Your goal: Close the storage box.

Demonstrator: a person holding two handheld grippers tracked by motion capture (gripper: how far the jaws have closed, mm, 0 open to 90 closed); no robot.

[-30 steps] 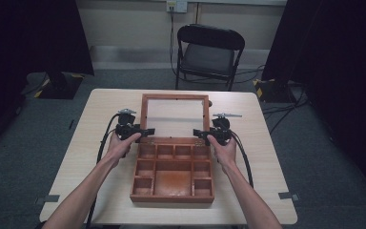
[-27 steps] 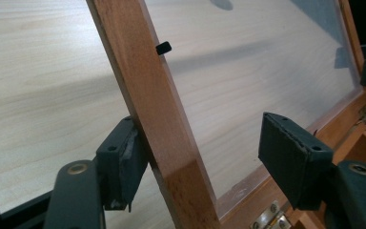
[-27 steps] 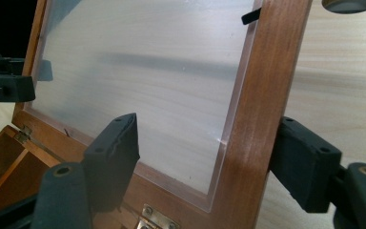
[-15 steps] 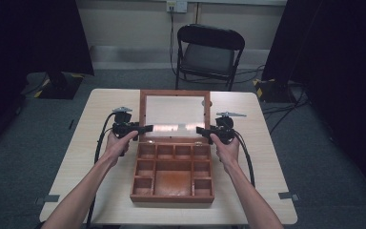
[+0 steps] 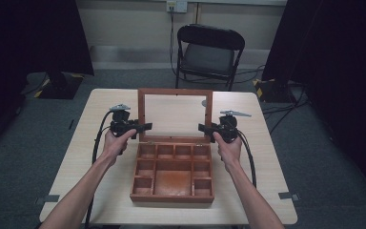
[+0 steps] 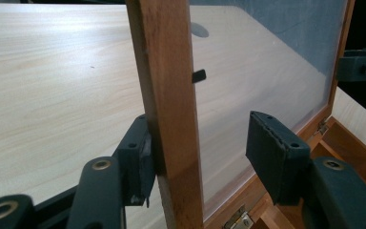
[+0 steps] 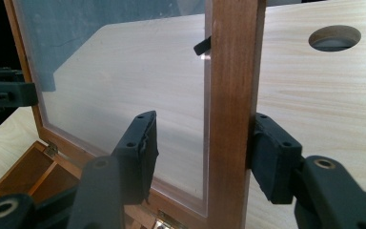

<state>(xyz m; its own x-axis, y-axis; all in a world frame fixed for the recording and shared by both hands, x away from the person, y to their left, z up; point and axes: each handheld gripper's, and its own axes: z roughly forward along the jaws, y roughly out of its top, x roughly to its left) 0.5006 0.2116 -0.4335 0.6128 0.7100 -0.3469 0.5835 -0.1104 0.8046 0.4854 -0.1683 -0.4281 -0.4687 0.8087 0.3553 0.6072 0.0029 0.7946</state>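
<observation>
While I am holding up the glass lid (image 5: 175, 114) of the wooden box (image 5: 173, 176), my left gripper (image 6: 205, 152) and right gripper (image 7: 202, 152) have just been closing. Each pair of jaws is straddling a side rail, one pad touching wood, the other apart. Next I am guessing a firmer squeeze before swinging it.

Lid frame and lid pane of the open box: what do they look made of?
Lid frame: reddish-brown wood by its grain, smooth with a slight sheen. Lid pane: clear glass or acrylic, which I cannot tell; the table shows through it, with faint reflections.
</observation>
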